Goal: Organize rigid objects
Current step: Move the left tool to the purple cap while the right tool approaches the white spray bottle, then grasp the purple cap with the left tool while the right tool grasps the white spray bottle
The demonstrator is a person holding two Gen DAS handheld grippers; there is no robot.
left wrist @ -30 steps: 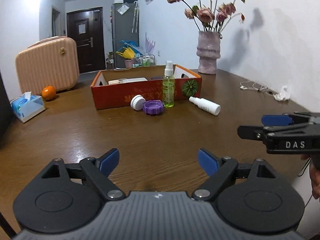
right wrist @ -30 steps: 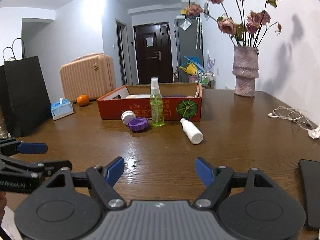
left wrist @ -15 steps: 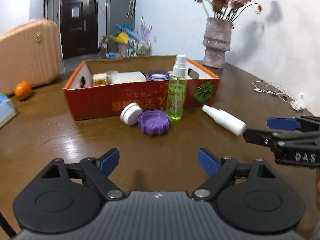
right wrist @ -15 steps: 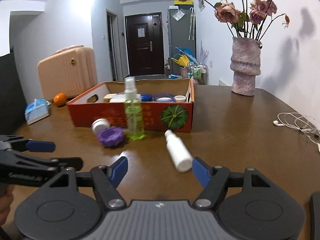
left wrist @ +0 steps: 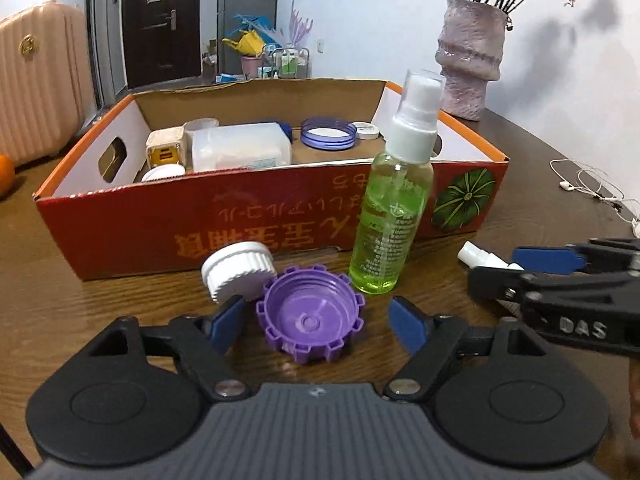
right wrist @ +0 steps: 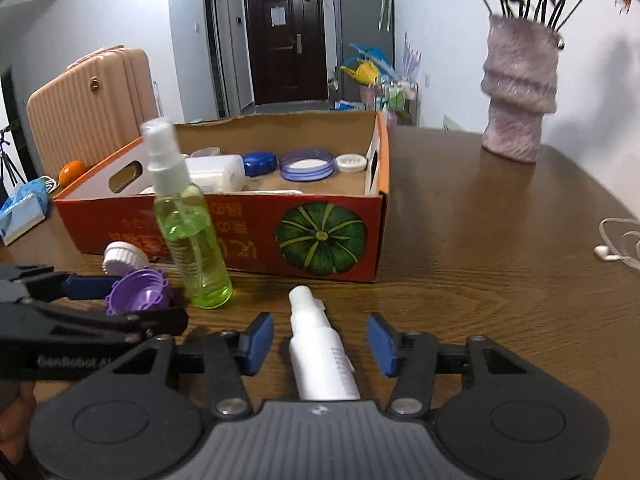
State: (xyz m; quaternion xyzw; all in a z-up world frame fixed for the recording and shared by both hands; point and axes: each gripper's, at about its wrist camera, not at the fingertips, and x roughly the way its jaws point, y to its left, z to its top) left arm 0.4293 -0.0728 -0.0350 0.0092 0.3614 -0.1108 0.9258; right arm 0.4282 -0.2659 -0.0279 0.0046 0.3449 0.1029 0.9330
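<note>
On the table [right wrist: 480,280], both tongs gape: left tongs [left wrist: 316,320] straddle a purple cap [left wrist: 310,326], right tongs [right wrist: 320,338] a white bottle [right wrist: 322,354]; centre before squeezing.

Soft, even indoor light falls from above, leaving a pale sheen on the brown wooden table [right wrist: 500,264]. Fisheye bending curves both views' edges, with dark corners. The pink ribbed vase [right wrist: 520,92] looks motion-blurred, its flowers' shadow grey on the white wall [left wrist: 600,12].

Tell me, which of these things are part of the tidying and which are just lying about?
Part of the job: purple cap, white cap, green spray bottle, white bottle, cardboard box.

Lying about: vase, suitcase, orange, earphones.
</note>
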